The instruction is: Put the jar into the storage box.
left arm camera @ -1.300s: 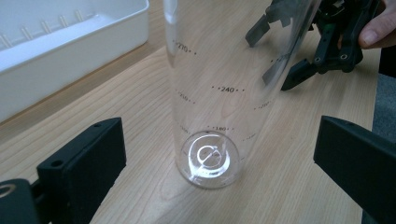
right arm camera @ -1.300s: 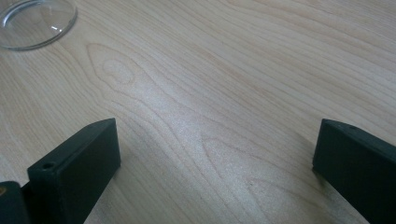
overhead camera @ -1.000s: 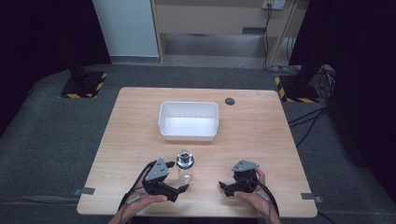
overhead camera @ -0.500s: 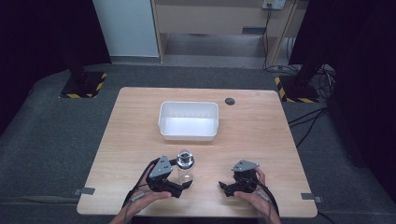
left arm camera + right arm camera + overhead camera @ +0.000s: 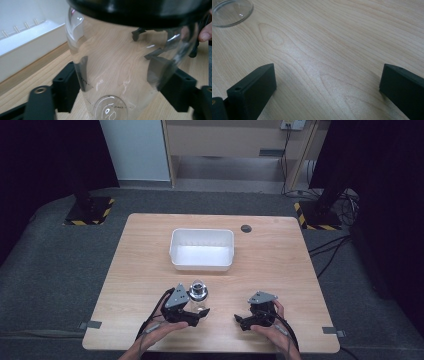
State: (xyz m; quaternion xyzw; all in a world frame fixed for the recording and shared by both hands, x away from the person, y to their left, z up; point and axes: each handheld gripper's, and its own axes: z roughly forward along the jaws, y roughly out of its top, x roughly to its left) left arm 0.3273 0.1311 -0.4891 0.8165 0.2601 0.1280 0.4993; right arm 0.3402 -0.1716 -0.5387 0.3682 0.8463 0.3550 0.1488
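Wooden bench [image 5: 280, 265] sitting on grey carpet [image 5: 60, 265]; hazard-striped stand bases [image 5: 87, 212] flanking it, cables [image 5: 332, 247] trailing right, black curtains darkening both sides.

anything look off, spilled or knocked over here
Nothing stands out. The clear glass jar stands upright on the table, between the fingers of the left gripper, with no spill around it. The white tub sits squarely behind it. The right gripper rests open on bare wood.

both claws are matte black with blocky jaws, grey triangular top plates and trailing black cables.
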